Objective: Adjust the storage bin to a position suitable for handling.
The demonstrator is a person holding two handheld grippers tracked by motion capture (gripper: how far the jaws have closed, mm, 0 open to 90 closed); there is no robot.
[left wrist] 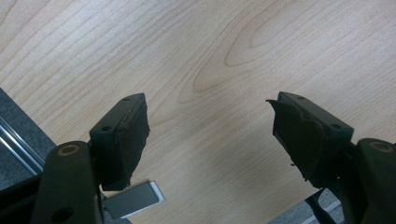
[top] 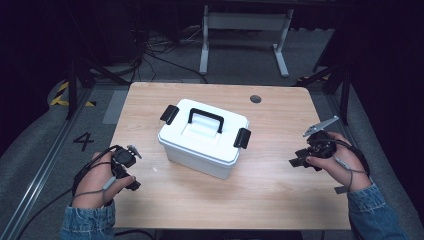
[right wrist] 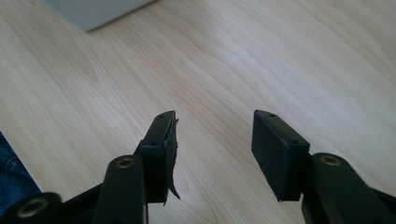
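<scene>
Wooden table in dark room. White lidded box sits mid-table between both grippers, long axis diagonal, black latches at ends. Left gripper jaws wide, empty; box ahead-right, slightly nearer. Right gripper wide, empty; box to left.

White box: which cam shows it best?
High view. The white box sits whole at mid-table, lid on, black handle and both side latches visible. The right gripper view catches just a pale corner at its top edge; the left gripper view looks at bare table.
</scene>
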